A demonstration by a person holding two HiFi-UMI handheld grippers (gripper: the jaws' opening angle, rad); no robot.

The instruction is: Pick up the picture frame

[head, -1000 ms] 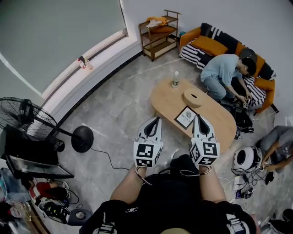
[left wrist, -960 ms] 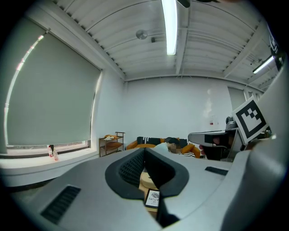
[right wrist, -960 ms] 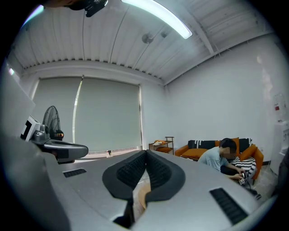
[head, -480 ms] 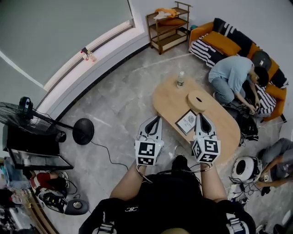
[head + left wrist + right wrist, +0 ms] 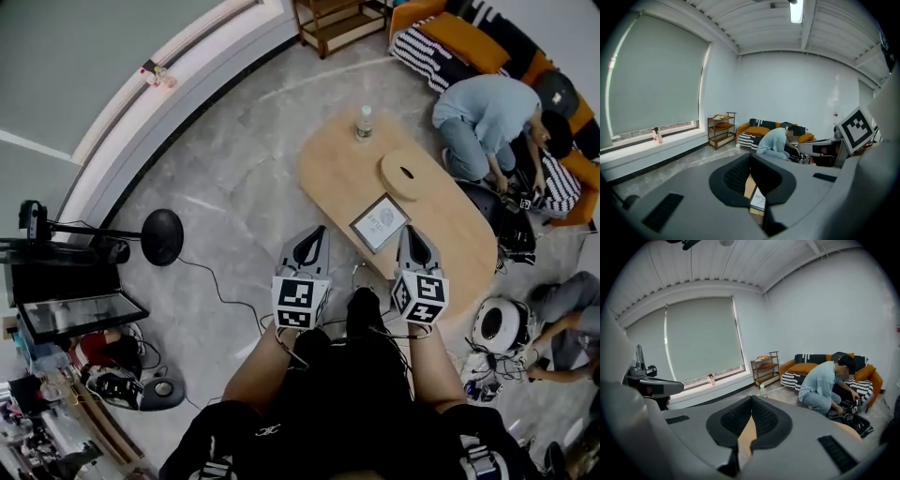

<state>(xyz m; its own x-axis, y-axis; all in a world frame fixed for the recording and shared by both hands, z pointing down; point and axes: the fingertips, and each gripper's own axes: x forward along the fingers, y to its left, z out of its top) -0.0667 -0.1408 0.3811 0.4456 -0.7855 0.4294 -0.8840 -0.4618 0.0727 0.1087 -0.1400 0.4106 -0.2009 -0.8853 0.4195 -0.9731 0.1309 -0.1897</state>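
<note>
Both pairs of jaws pressed together, empty: left gripper (image 5: 319, 231) and right gripper (image 5: 411, 230) side by side at near edge of oval table (image 5: 323, 169). Just beyond, between tips, picture frame (image 5: 380, 223) flat on tabletop. Farther back, wooden disc (image 5: 406, 175), bottle (image 5: 364, 123), person (image 5: 487, 112) crouching by sofa (image 5: 441, 37).
</note>
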